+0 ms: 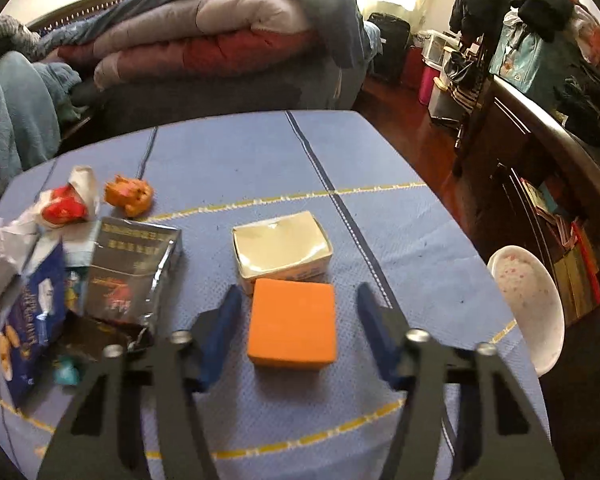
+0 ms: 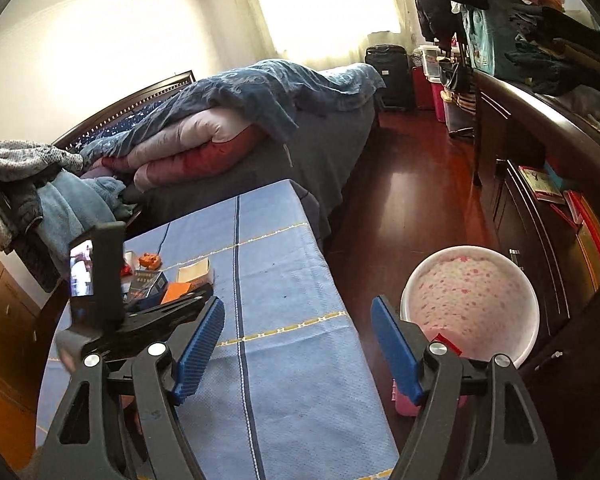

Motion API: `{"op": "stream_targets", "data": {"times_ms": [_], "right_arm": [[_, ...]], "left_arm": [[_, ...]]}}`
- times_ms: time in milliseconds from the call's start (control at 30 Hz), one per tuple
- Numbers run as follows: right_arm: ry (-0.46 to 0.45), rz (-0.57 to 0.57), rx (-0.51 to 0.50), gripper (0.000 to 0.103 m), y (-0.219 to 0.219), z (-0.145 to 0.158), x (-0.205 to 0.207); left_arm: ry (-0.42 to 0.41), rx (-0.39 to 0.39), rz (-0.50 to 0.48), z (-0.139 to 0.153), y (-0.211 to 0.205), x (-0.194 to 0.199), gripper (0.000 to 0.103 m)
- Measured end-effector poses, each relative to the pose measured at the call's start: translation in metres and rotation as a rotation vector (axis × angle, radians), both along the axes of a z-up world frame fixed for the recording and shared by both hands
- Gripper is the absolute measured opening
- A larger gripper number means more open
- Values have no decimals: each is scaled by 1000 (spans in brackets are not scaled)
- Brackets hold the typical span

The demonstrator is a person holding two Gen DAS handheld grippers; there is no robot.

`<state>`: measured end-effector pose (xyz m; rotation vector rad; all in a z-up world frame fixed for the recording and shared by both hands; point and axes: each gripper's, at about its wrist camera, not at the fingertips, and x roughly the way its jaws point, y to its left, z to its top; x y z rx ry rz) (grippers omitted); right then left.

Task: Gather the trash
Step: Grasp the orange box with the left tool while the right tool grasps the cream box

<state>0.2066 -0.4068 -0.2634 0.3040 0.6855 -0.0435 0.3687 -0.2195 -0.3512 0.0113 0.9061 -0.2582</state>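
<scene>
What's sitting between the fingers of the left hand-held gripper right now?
An orange box lies on the blue tablecloth between the two fingers of the left hand-held gripper, with a gap on each side. The left wrist view shows it.

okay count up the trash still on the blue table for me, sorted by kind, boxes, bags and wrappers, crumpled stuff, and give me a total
Boxes: 2, the orange box and the open cream box.
Foil bags and wrappers: 3, the silver bag, the blue snack bag, the dark wrapper.
Crumpled pieces: 3, the orange wad, the red-and-white wrapper, the white paper.
Total: 8 that I can tell apart; the pile overlaps.
</scene>
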Motion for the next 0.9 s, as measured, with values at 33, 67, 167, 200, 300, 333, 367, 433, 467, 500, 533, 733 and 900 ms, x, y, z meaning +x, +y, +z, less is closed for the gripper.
{"op": "stream_targets", "data": {"times_ms": [33, 67, 167, 200, 300, 333, 367, 433, 467, 500, 533, 733, 900], "right_arm": [[2, 2, -1, 75, 1, 0, 0], [4, 6, -3, 75, 3, 0, 1], [9, 23, -12, 75, 14, 0, 7], [13, 34, -15, 75, 19, -1, 10], [22, 72, -16, 75, 34, -3, 20], [24, 82, -14, 75, 38, -3, 22], [28, 96, -11, 75, 43, -4, 25], [34, 127, -8, 75, 57, -5, 30], [37, 141, -7, 75, 62, -5, 33], [40, 158, -7, 75, 70, -6, 36], [42, 171, -9, 76, 77, -7, 39], [71, 211, -85, 82, 116, -18, 75], [119, 221, -171, 84, 135, -35, 119]], "left_arm": [[1, 0, 1, -2, 2, 1, 41], [-7, 3, 3, -3, 4, 0, 36], [-23, -28, 0, 3, 12, -6, 35], [-36, -39, 7, 9, 18, -10, 35], [-58, -75, 19, 25, 34, -22, 35], [-71, -82, 28, 33, 42, -27, 35], [-91, -77, 43, 41, 52, -33, 35], [-116, -68, 65, 53, 68, -41, 36], [-126, -65, 78, 58, 77, -44, 36], [-137, -63, 101, 63, 90, -48, 36], [-143, -59, 125, 67, 102, -51, 36], [-155, -55, 269, 78, 178, -65, 36], [-166, -71, 351, 81, 224, -70, 36]]}}
